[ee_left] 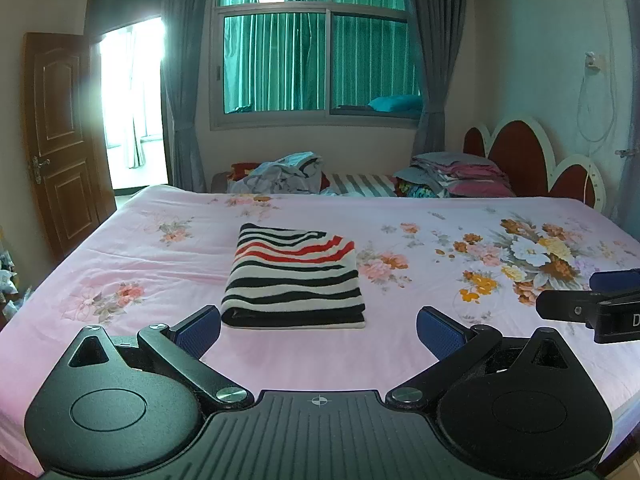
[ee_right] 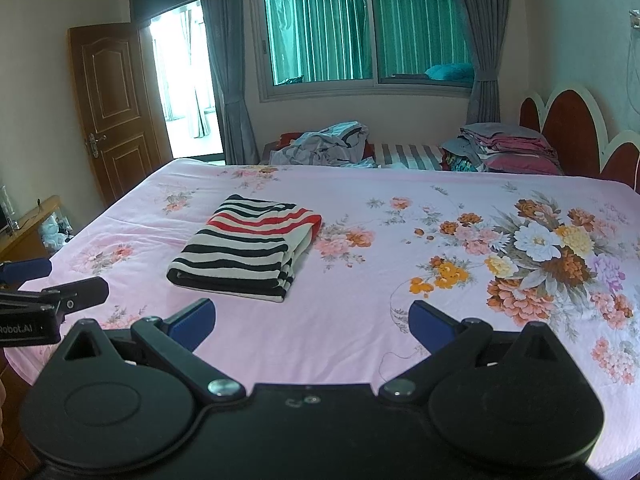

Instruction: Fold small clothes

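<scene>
A striped garment (ee_left: 294, 276) in black, white and red lies folded into a neat rectangle on the pink floral bedsheet (ee_left: 160, 280). My left gripper (ee_left: 318, 330) hovers just in front of its near edge, open and holding nothing. In the right wrist view the same folded garment (ee_right: 248, 248) lies ahead to the left, and my right gripper (ee_right: 312, 326) stands open over bare sheet (ee_right: 360, 300), well short of it. Each gripper shows at the edge of the other's view: the right gripper (ee_left: 592, 300) at the right edge, the left gripper (ee_right: 40, 284) at the left edge.
Beyond the bed's far edge lie a crumpled pile of clothes (ee_left: 280, 174) and a stack of folded bedding (ee_left: 460, 176). A red-and-white headboard (ee_left: 520, 156) stands at the right. A wooden door (ee_left: 60, 140) stands open at the left, beside a curtained window (ee_left: 316, 44).
</scene>
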`<state>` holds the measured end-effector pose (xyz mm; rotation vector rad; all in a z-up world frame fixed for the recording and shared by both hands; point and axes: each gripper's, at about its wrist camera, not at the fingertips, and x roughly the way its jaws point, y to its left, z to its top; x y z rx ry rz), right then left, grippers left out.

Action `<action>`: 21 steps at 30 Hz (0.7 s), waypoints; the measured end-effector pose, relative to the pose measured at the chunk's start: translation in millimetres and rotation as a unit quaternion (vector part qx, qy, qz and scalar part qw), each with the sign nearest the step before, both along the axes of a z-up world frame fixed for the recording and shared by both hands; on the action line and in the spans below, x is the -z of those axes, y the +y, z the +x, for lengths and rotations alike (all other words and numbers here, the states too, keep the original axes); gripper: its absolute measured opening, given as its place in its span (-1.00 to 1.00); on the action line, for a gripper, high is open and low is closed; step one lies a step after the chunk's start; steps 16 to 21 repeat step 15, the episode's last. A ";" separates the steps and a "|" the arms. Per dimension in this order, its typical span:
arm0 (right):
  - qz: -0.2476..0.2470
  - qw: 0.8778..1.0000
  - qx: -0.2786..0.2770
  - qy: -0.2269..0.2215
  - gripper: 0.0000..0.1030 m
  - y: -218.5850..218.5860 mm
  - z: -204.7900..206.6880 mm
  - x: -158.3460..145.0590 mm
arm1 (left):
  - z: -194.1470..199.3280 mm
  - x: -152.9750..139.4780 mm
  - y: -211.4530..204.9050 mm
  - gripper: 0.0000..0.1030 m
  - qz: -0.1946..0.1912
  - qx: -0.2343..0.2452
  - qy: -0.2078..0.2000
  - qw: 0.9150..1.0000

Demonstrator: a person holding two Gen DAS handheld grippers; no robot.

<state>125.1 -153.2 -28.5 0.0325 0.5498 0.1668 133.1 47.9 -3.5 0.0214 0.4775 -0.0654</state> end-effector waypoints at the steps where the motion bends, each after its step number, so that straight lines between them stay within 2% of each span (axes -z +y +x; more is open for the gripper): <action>1: 0.001 1.000 -0.001 0.000 0.99 -0.4 0.9 -0.9 | -0.8 -0.2 1.1 1.00 -0.001 0.000 -0.001 1.000; 11: -0.001 1.000 -0.002 -0.001 0.99 -0.4 2.0 -2.1 | -5.3 -2.5 10.0 1.00 -0.007 -0.003 -0.022 1.000; 21: -0.002 1.000 -0.004 -0.001 0.99 -0.9 3.0 -2.7 | -5.1 -2.3 12.6 1.00 -0.008 -0.006 -0.021 1.000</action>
